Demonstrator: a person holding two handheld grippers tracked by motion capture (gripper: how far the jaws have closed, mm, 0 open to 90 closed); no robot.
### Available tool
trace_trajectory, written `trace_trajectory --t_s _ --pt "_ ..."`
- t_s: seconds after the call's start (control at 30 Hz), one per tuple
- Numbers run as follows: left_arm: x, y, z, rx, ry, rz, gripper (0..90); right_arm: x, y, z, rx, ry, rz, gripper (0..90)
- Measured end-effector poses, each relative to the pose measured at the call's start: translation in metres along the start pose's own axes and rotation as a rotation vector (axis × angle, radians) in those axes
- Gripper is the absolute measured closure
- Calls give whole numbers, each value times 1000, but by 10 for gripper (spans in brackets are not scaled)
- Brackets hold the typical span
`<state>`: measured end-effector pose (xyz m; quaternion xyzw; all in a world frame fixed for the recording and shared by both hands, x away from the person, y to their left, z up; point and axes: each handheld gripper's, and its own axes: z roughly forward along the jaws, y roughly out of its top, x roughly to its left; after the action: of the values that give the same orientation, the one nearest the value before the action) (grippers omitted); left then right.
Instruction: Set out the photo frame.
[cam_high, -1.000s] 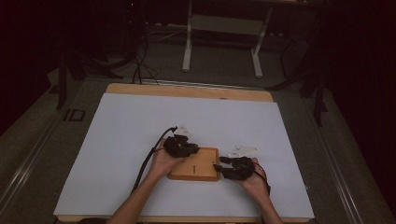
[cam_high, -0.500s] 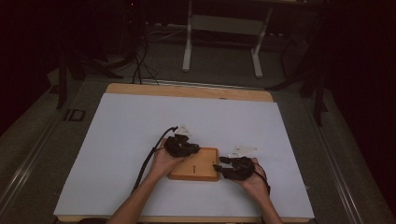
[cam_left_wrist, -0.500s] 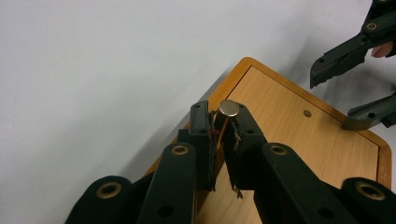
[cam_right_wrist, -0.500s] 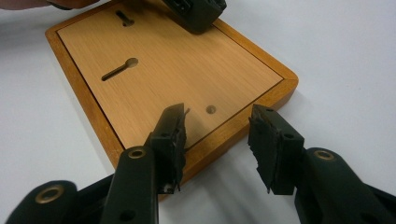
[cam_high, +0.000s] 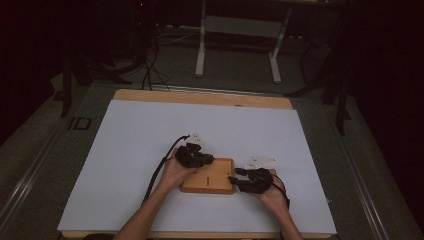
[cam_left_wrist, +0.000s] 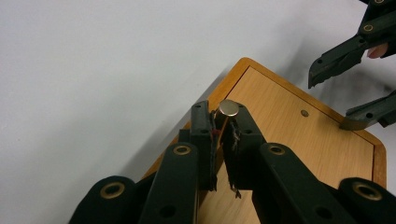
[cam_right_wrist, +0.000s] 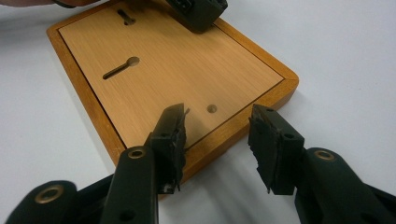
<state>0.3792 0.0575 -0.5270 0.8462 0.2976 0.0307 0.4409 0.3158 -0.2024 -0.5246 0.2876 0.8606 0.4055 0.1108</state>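
white table (cam_high: 125, 150) bare around wooden board (cam_high: 212, 180) | left tongs (cam_left_wrist: 223, 122) pinching metal pin (cam_left_wrist: 228, 108) at corner | right tongs (cam_right_wrist: 217, 128) spread astride edge

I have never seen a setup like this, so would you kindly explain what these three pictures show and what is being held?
A person works at a white-covered table, holding a hand-operated two-jaw tool in each hand. The high view looks down from above; each other picture comes from a camera riding on one tool. A wooden board with keyhole slots lies on the table. The left gripper is pinched on a small metal cylinder above a board corner. The right gripper is open, its jaws straddling the board's near corner beside a small round hole.
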Motion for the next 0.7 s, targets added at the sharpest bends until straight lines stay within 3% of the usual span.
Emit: trace_trajectory --t_s 0.7 --pt "2 0 1 2 -27 -6 826 1 1 -1 1 3 -8 544"
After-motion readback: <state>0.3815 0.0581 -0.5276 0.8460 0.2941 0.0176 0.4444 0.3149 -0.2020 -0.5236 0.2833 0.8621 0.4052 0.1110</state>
